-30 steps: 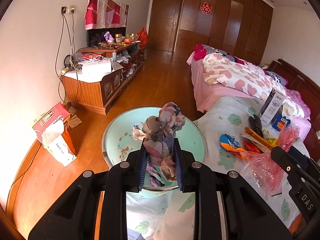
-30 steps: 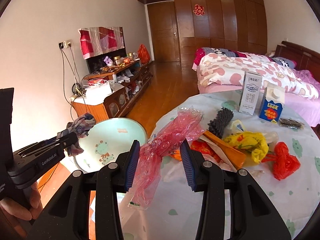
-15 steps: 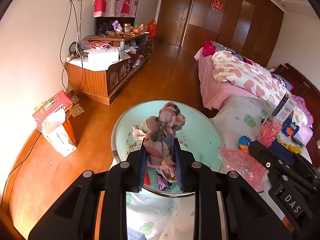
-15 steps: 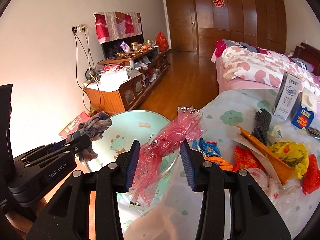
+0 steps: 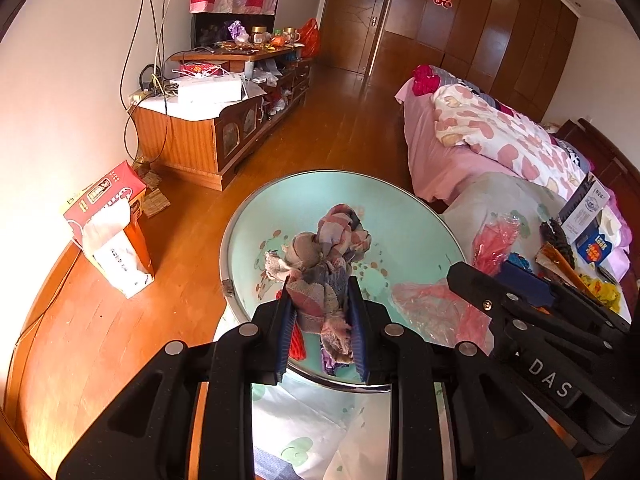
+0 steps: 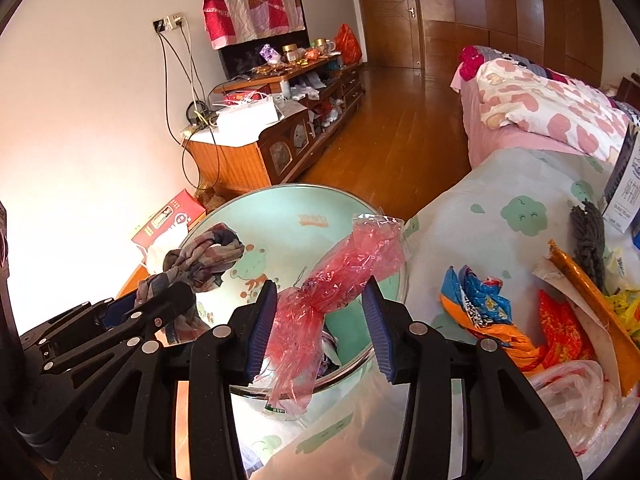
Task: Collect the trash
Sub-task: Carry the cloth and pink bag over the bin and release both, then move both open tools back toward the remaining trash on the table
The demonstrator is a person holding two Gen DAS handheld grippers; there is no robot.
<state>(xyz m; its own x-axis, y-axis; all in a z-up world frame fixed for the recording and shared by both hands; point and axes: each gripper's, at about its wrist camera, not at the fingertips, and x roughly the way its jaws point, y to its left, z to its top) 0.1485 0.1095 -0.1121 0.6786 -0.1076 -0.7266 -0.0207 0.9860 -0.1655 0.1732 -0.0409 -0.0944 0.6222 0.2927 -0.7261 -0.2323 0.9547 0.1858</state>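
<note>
My left gripper [image 5: 320,312] is shut on a crumpled plaid rag [image 5: 328,248] and holds it over a mint-green basin [image 5: 400,216]. The rag also shows in the right wrist view [image 6: 200,256], with the left gripper [image 6: 160,304] under it. My right gripper [image 6: 318,320] has its jaws wide apart, with a red plastic bag [image 6: 340,272] lying between them against the left pad, hanging over the basin [image 6: 288,208]. In the left wrist view the red bag [image 5: 436,308] and right gripper [image 5: 472,280] sit at the basin's right rim.
A table with a cloud-print cloth [image 6: 500,184] holds snack wrappers [image 6: 480,300], an orange packet [image 6: 588,284], a dark brush [image 6: 588,236] and cartons [image 5: 588,204]. A red box [image 5: 108,200] stands on the wooden floor. A cabinet [image 5: 216,128] and bed [image 5: 480,136] lie beyond.
Both grippers have moved left and forward over the basin. The rag and the red bag now hang above its inside. The table trash has slid to the right of both views.
</note>
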